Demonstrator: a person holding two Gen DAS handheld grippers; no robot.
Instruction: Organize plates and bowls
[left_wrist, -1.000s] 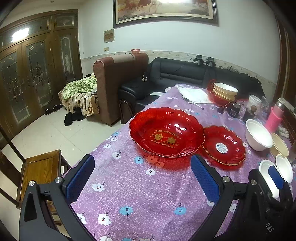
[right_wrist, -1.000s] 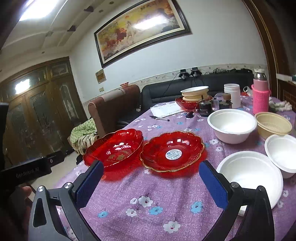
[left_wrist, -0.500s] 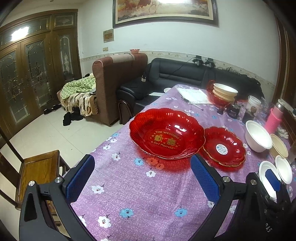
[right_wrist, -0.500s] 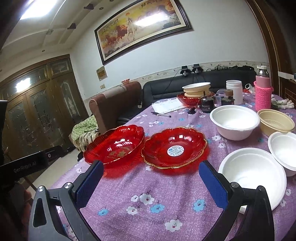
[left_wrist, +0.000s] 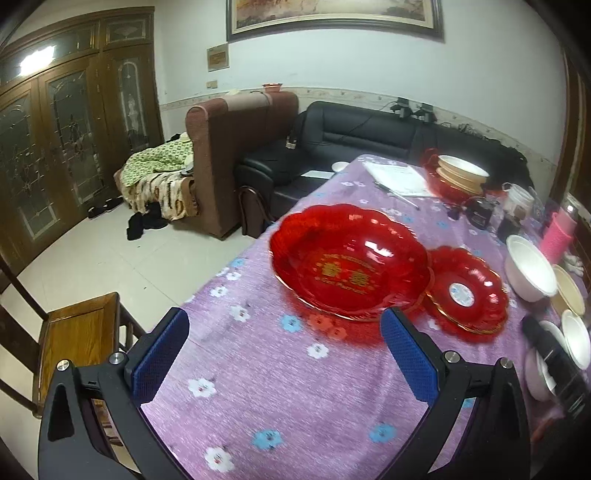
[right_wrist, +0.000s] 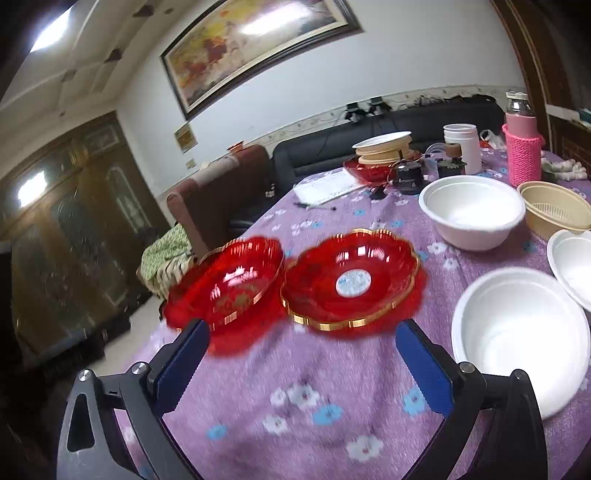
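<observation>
Hovering above the near edge of the surface (left_wrist: 280, 398), you have both tools empty: the left hand-held gripper (left_wrist: 284, 354) is spread wide with nothing between its blue pads, and the right hand-held gripper (right_wrist: 299, 362) is likewise spread and apart from any dish. The large red plate (left_wrist: 351, 262) sits just ahead of the left tool; the smaller gold-rimmed red plate (right_wrist: 351, 277) lies just beside it, rims nearly touching or slightly overlapped; I cannot tell which. White bowls stand to the right: one deep bowl (right_wrist: 472, 210) farther back, one wide bowl (right_wrist: 517, 332) near the right tool, beside a tan basket (right_wrist: 554, 206). Judged step: approach, no grasp made yet. Next move likely calls for lowering one spread tool onto a plate rim, pinching thin scalloped plastic squarely so it does not slip, then stacking like with like.
</observation>
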